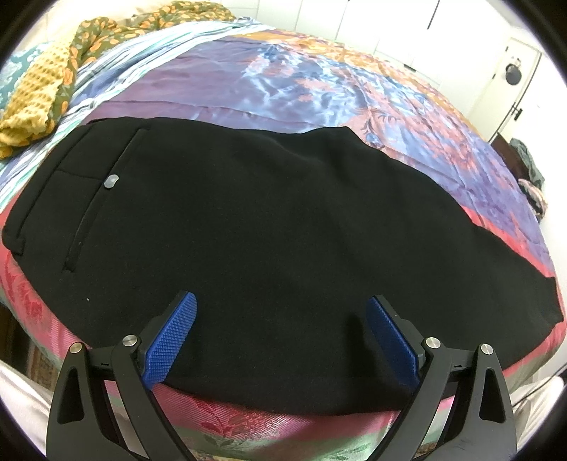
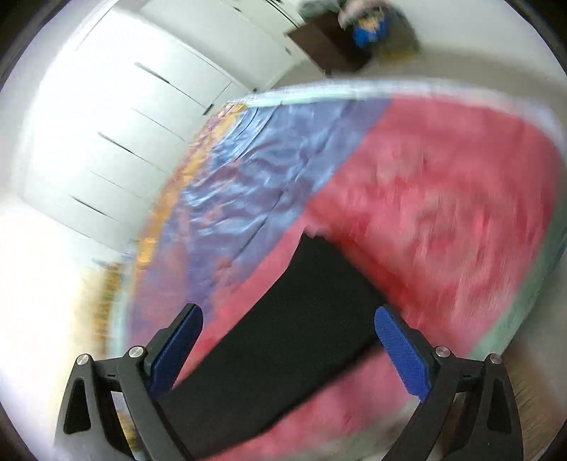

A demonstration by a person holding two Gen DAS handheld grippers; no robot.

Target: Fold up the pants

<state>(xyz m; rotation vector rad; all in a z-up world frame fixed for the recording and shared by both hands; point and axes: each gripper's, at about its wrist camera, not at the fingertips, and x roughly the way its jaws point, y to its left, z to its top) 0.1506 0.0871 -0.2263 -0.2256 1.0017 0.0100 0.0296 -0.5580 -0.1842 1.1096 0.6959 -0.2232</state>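
Observation:
Black pants (image 1: 269, 230) lie flat across a colourful bedspread (image 1: 283, 81), waistband and buttoned back pocket at the left, legs running right. My left gripper (image 1: 281, 308) is open and empty, hovering over the pants' near edge with its blue pads (image 1: 173, 337) apart. In the blurred right wrist view, the leg end of the pants (image 2: 294, 326) lies on the red part of the bedspread (image 2: 443, 198). My right gripper (image 2: 288, 321) is open and empty, above that leg end.
A yellow knit cloth (image 1: 32, 103) and a floral garment (image 1: 106, 32) are piled at the bed's far left. White wardrobe doors (image 2: 117, 134) stand beyond the bed. A dark stand with clothes (image 2: 336, 39) is by the wall.

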